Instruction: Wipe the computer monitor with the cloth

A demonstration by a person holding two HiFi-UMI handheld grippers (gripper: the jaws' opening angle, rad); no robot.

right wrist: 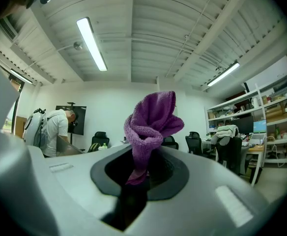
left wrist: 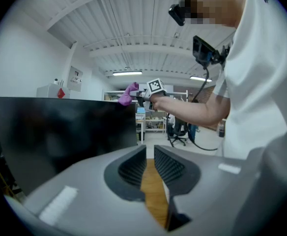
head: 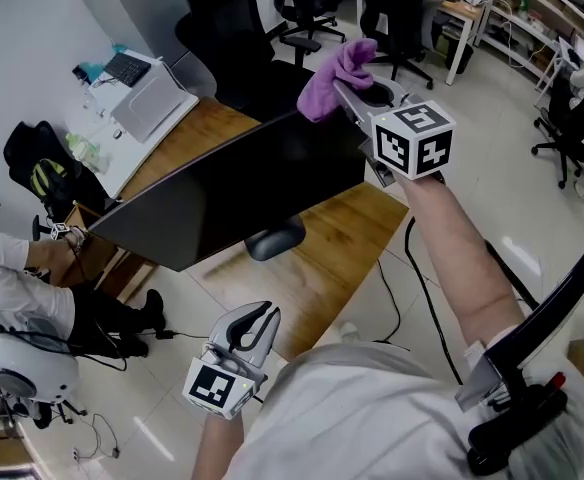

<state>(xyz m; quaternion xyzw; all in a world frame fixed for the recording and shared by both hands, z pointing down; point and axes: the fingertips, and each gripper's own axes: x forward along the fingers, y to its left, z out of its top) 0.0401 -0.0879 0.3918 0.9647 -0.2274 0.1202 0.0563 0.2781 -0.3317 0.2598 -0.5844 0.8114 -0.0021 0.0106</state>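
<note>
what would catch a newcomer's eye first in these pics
The purple cloth stands out, bunched and pinched in the right gripper by the top right corner of the big dark monitor. That monitor stands on a wooden desk. The left gripper hangs low near the person's body, jaws slightly apart and empty.

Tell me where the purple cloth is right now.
Head view, upper centre: the purple cloth is pinched in the right gripper jaws, by the upper right corner of the monitor.
</note>
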